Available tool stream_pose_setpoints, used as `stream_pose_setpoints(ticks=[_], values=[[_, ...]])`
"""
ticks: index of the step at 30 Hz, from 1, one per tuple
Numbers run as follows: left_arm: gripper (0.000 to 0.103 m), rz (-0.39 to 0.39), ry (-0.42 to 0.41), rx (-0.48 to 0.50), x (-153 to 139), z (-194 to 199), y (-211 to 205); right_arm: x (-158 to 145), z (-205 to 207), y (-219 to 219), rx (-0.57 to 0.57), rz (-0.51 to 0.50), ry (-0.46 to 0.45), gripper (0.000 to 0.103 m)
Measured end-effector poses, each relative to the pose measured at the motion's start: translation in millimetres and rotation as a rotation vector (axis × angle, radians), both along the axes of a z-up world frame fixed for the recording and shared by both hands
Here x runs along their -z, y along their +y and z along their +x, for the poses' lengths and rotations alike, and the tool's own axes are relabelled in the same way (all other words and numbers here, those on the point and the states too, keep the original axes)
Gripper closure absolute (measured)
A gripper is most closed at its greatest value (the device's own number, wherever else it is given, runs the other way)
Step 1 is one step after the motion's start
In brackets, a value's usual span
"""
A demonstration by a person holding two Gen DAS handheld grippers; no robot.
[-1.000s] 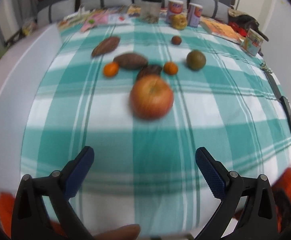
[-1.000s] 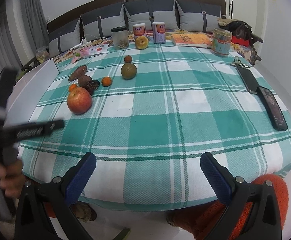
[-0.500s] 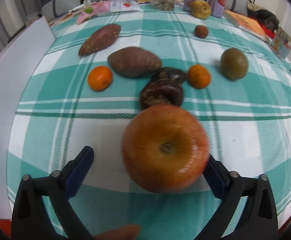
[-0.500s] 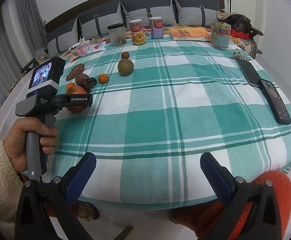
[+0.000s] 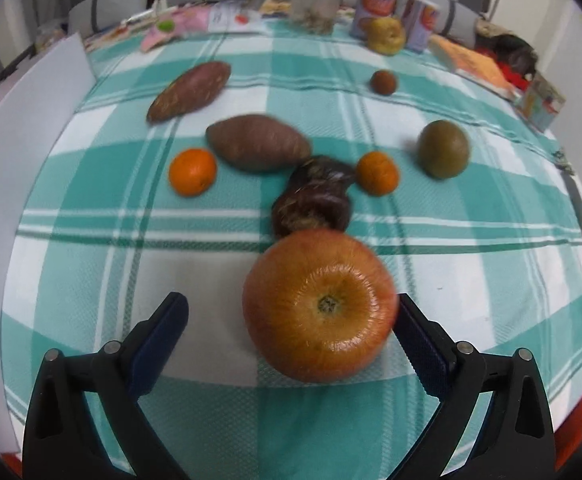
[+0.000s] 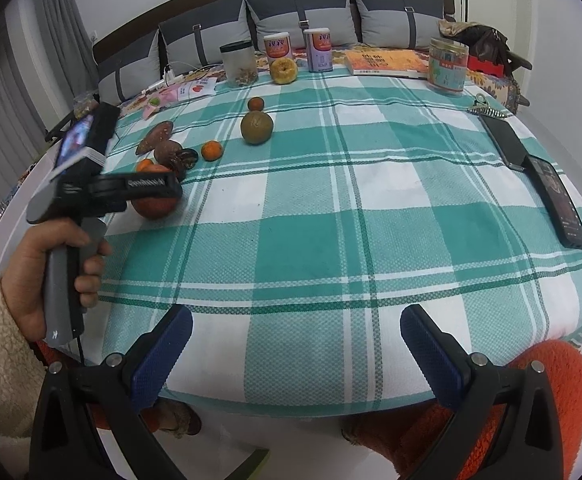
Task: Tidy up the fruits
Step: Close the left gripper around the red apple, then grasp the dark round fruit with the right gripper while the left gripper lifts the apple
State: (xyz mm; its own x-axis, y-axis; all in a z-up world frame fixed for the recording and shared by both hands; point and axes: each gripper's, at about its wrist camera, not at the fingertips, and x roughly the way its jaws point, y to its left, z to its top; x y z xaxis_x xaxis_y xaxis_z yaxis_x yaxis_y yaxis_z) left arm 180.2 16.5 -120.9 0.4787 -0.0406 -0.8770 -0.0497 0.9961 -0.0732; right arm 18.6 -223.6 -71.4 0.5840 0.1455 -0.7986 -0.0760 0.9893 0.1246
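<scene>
A large red-orange apple point(image 5: 319, 304) sits on the green checked tablecloth point(image 5: 471, 292). My left gripper point(image 5: 291, 300) is open around it: the right pad is almost against the apple and the left pad stands well clear. Behind the apple lie two dark brown fruits point(image 5: 311, 204), two mandarins point(image 5: 192, 171) point(image 5: 377, 172), two sweet potatoes point(image 5: 257, 142) point(image 5: 189, 90), a green-brown round fruit point(image 5: 443, 148) and a small brown fruit point(image 5: 383, 82). My right gripper point(image 6: 296, 314) is open over the table's near edge with nothing in it. In the right wrist view a hand holds the left gripper point(image 6: 103, 188) over the apple point(image 6: 155, 206).
Along the far edge stand a jar point(image 6: 238, 64), two cans point(image 6: 278, 48), a yellow fruit point(image 6: 283, 70), a book point(image 6: 385, 63) and a tin point(image 6: 448, 66). Two phones point(image 6: 553, 196) and a hair clip point(image 6: 485, 108) lie at the right edge. A white board point(image 5: 31, 128) borders the left.
The left gripper has moved forward and down to the apple, which now lies between its open fingers. The right gripper has stayed at the near table edge.
</scene>
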Motion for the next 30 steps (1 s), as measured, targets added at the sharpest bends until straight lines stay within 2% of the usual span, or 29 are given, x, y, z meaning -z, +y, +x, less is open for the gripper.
stream_pose_setpoints(ticks=[1, 2, 3, 6, 9, 12, 15, 18, 19, 20, 22, 25, 27, 28, 29, 30], values=[[0.004, -0.003, -0.005, 0.010, -1.5, -0.6, -0.7, 0.0, 0.1, -0.4, 0.003, 0.002, 0.001, 0.000], [0.017, -0.006, -0.014, 0.019, -3.0, -1.7, -1.2, -0.3, 0.5, -0.5, 0.004, 0.003, 0.000, 0.000], [0.031, -0.040, -0.020, 0.049, -4.6, -3.3, -1.5, -0.7, 0.9, 0.4, 0.002, 0.000, -0.001, 0.000], [0.031, -0.024, -0.016, 0.050, -7.2, -7.4, 2.2, -2.1, 0.8, 4.2, -0.009, -0.010, -0.006, 0.000], [0.031, -0.059, 0.004, 0.045, -10.1, -20.0, 23.2, -3.0, 1.2, 7.2, -0.017, -0.019, -0.008, 0.000], [0.031, -0.032, 0.014, 0.044, -13.8, -37.2, 44.8, -2.7, 15.7, 12.5, -0.054, 0.007, 0.004, 0.000], [0.031, 0.011, 0.007, 0.021, -14.7, -54.3, 70.5, 3.6, 54.9, 26.6, -0.168, 0.145, 0.026, 0.000], [0.031, 0.024, 0.004, -0.011, -10.7, -65.0, 91.2, 22.5, 115.6, 55.2, -0.218, 0.199, 0.119, 0.001], [0.031, 0.012, 0.009, -0.021, -7.5, -68.8, 96.8, 28.3, 136.8, 66.0, -0.222, 0.231, 0.152, 0.006], [0.031, -0.003, 0.009, -0.027, -5.3, -70.8, 100.4, 30.4, 159.8, 78.7, -0.215, 0.265, 0.161, 0.016], [0.031, -0.031, -0.009, -0.035, -4.8, -76.6, 104.3, 27.1, 187.1, 98.6, -0.207, 0.289, 0.139, 0.024], [0.030, -0.037, -0.014, -0.038, -5.0, -77.6, 104.0, 27.5, 221.0, 134.4, -0.225, 0.286, 0.133, 0.027], [0.028, -0.045, -0.022, -0.028, -6.0, -79.0, 103.9, 36.4, 234.6, 153.8, -0.236, 0.259, 0.164, 0.041], [0.026, -0.051, -0.030, -0.023, -7.2, -81.1, 105.1, 41.4, 238.1, 160.4, -0.243, 0.235, 0.174, 0.057], [0.025, -0.055, -0.036, -0.020, -8.1, -82.8, 106.2, 45.4, 237.6, 166.6, -0.257, 0.208, 0.180, 0.065], [0.025, -0.058, -0.042, -0.021, -8.5, -84.6, 108.1, 47.2, 233.3, 169.4, -0.276, 0.194, 0.179, 0.065]])
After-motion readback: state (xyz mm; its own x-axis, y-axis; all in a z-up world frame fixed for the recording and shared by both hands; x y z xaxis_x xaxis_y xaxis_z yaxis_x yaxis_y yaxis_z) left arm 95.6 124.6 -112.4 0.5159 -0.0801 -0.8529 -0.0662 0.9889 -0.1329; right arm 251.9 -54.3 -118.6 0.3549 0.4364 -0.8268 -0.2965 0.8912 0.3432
